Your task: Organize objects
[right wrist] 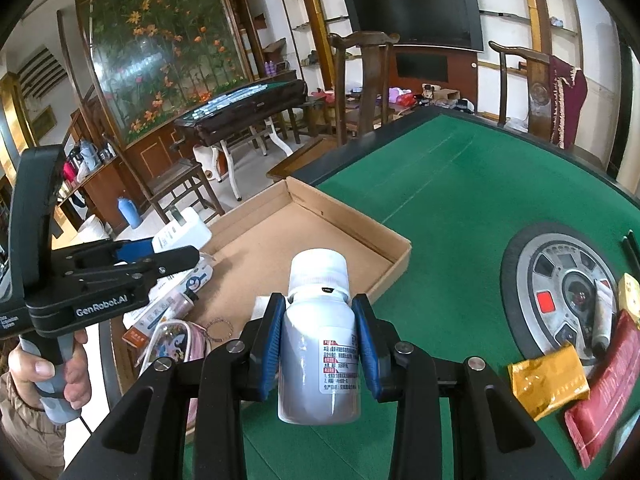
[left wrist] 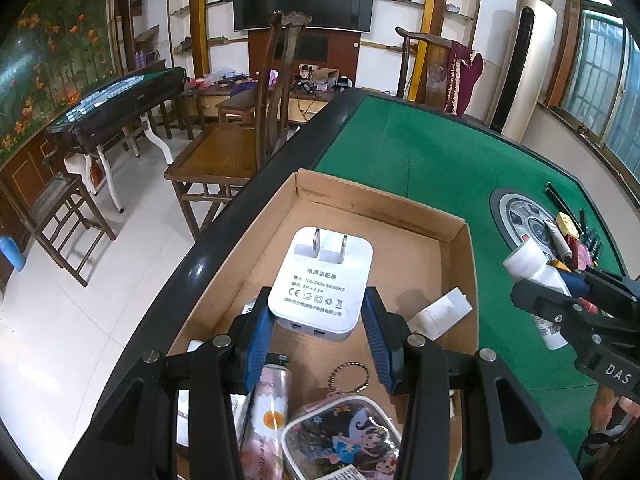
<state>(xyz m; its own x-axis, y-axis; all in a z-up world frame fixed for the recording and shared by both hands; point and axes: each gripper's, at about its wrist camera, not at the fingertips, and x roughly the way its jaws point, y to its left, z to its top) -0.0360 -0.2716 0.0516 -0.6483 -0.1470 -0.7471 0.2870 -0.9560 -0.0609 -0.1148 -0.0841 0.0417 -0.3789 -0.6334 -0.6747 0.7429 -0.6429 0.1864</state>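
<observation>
Charger (left wrist: 320, 284) above cardboard tray (left wrist: 460, 240), pouch (left wrist: 344, 436) and tube (left wrist: 266, 408) beneath.

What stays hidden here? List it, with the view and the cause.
- Left wrist view: the left gripper covers part of the pouch and tube in the box.
- Left wrist view: the charger hides the box floor under it.
- Right wrist view: the bottle label's fine print is too small.

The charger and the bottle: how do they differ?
The charger is flat and square with metal prongs; the bottle is round with a screw cap. The left gripper holds the charger over the box; the right gripper holds the bottle beside it. Both are white.
</observation>
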